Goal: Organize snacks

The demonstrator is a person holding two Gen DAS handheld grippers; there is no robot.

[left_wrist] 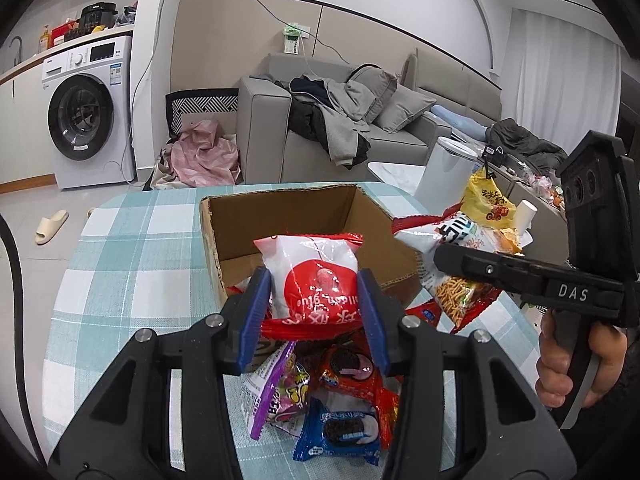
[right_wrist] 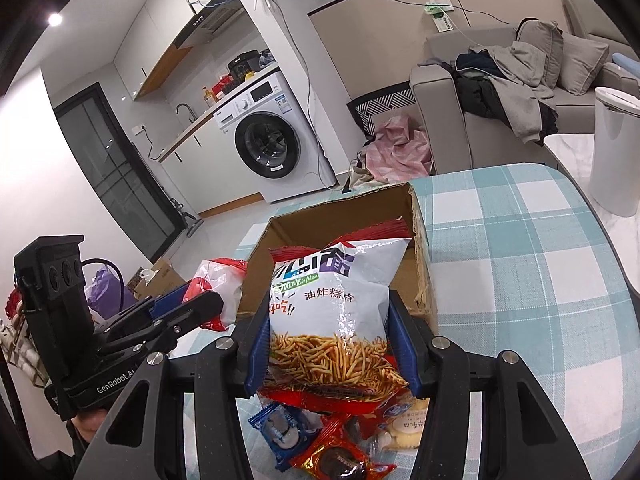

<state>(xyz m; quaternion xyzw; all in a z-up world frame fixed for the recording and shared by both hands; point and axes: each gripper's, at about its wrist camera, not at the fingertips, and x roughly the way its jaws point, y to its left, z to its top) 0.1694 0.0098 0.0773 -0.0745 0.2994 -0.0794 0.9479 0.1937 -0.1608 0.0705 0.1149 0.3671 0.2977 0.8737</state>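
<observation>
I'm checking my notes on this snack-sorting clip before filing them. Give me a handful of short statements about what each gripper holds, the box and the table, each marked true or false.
1. The left gripper is shut on a white and red packet. True.
2. The right gripper is empty. False: it is shut on a bag of fried sticks.
3. The cardboard box is closed with tape. False: its top is open.
4. Cookie packets lie on the checked tablecloth. True.
5. The washing machine door hangs open. False: it is closed.

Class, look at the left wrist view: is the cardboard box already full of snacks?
No, the cardboard box looks nearly empty inside.
</observation>
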